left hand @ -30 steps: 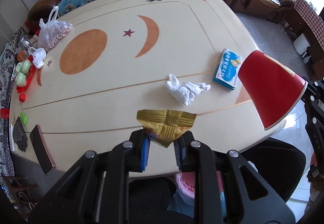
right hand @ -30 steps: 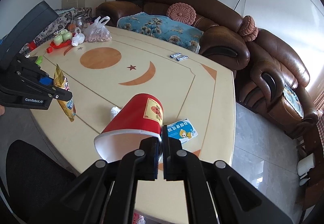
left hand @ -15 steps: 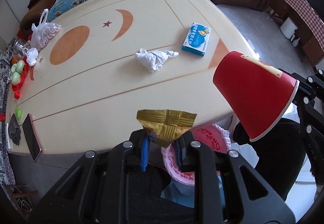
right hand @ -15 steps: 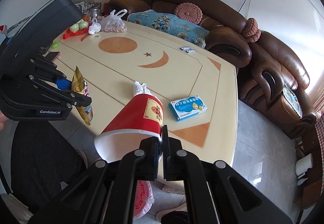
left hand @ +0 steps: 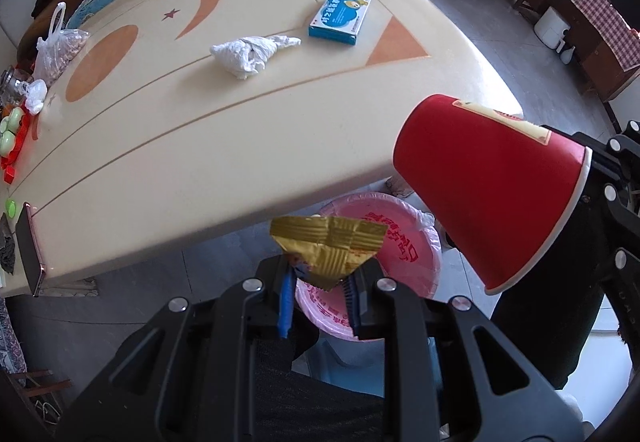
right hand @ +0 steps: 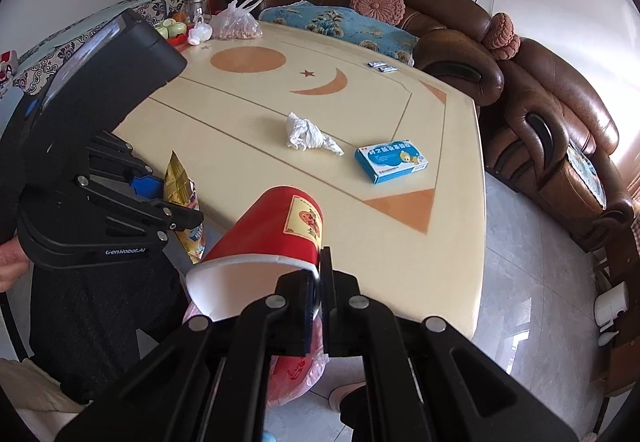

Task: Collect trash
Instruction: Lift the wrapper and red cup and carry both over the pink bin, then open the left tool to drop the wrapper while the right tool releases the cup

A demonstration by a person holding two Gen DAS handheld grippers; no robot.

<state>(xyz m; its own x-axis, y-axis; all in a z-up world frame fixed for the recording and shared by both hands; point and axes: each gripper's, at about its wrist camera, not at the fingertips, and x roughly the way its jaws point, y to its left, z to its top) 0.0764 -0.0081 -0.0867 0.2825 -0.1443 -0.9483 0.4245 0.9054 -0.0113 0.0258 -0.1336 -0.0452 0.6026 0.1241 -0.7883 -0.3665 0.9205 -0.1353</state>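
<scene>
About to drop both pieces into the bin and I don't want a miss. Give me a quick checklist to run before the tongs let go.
1. Left tongs clamped on the gold snack wrapper: ok.
2. Right tongs pinching the red paper cup by its rim: ok.
3. Wrapper over the pink-lined trash bin: ok.
4. Cup over the bin opening: cannot tell.
5. Cup empty: ok, inside looks clean.
6. Crumpled tissue remains on the table: not ok.

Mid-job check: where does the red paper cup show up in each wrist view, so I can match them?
Left wrist view: red paper cup at right, tilted, past the table edge.
Right wrist view: same cup at lower centre, rim pinched by the right gripper.
Shared landmark: blue box on the table.
</scene>
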